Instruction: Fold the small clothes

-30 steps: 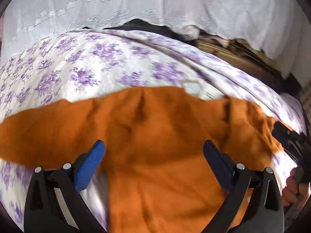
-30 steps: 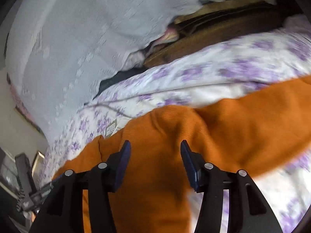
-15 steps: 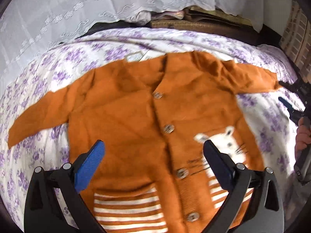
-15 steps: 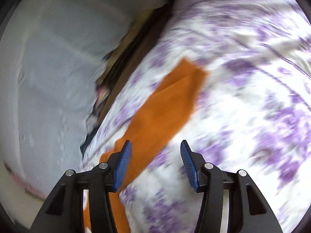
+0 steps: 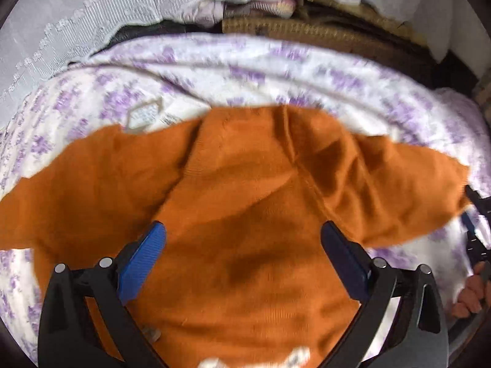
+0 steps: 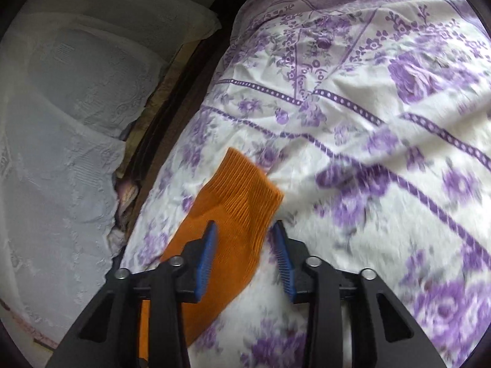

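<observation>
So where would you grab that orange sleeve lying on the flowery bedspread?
Probably at the ribbed cuff, the sleeve's free end, flat on the bedspread. Come in low along the sleeve from the shoulder side, as the right tool is placed now; its jaws have just been narrowing astride the fabric, not yet pinching.

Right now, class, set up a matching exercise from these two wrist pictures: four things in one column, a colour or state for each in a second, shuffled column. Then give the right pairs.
Column one:
1. cardigan
2. bedsheet
3. left tongs
4. sleeve cuff

Column two:
A. white with purple flowers
B. ribbed, lying flat ahead of the right tongs
C. plain orange knit, spread out
D. wide open above the garment

Pairs: 1-C, 2-A, 3-D, 4-B
</observation>
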`<state>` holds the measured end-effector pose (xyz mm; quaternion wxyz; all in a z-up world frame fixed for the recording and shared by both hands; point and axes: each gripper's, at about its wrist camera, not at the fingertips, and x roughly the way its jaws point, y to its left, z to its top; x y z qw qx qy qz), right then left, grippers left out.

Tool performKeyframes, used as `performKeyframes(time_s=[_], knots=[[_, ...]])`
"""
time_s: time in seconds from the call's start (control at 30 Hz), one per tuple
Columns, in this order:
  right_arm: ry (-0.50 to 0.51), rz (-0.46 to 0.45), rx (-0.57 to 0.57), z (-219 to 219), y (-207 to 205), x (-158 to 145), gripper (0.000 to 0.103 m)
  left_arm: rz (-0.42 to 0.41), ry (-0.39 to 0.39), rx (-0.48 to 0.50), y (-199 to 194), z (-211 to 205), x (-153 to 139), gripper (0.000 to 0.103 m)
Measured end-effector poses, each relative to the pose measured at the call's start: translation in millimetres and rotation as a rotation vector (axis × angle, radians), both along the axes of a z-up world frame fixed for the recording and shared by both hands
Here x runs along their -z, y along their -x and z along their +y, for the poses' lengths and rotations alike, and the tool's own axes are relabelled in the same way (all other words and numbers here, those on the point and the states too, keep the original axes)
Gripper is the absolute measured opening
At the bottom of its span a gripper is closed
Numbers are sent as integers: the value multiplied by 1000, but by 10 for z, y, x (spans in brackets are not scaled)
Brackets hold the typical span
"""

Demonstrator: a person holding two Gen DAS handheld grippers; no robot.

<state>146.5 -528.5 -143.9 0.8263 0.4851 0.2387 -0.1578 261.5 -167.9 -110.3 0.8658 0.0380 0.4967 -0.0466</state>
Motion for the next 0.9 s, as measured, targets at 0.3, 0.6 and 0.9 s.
performKeyframes(time_s=[0.3, 0.6, 0.9], knots=[[38, -67, -19, 84, -72, -129, 7, -53, 15, 38, 68, 42, 134, 99], [129, -160, -123, 423, -20, -591, 7, -152, 48, 35, 441, 730, -251, 98], [133, -181, -174, 549, -31, -713, 7, -211, 33, -123, 580, 1651, -488, 98]])
